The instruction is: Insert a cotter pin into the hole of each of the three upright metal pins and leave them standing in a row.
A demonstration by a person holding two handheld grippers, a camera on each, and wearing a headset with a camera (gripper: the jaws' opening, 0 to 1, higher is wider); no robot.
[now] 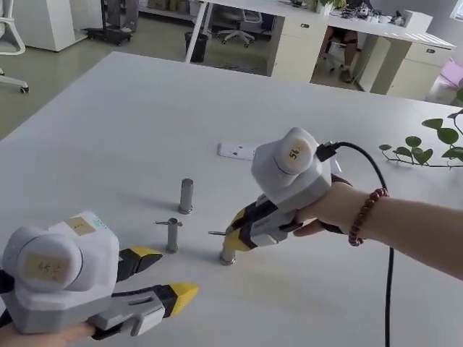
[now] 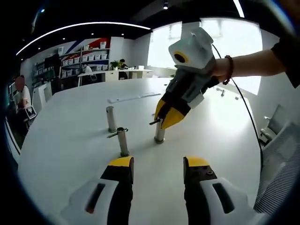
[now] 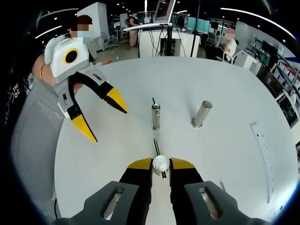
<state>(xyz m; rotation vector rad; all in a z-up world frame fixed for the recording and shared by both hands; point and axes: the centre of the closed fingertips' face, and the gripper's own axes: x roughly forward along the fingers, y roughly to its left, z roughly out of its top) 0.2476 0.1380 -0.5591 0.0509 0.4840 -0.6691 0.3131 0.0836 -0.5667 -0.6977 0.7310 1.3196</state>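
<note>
Three upright metal pins stand on the white table [image 1: 108, 130]. The far pin [image 1: 187, 196] [image 2: 110, 118] [image 3: 202, 114] is bare. A cotter pin sticks through the top of the middle pin [image 1: 172, 235] [image 2: 123, 141] [image 3: 155, 116]. My right gripper [image 1: 233, 244] [image 2: 165, 117] [image 3: 161, 165] is shut on the head of the near pin [image 1: 228, 255] [image 2: 160, 133], and a cotter pin [image 1: 216, 233] [image 3: 155, 145] pokes out of that pin. My left gripper [image 1: 170, 275] [image 2: 159, 163] [image 3: 107, 123] hovers open beside the row, holding nothing.
A white power strip [image 1: 237, 150] lies beyond the pins. A trailing plant [image 1: 430, 144] reaches in from the right edge. The right gripper's black cable [image 1: 389, 275] hangs over the near right of the table. Desks and chairs stand behind.
</note>
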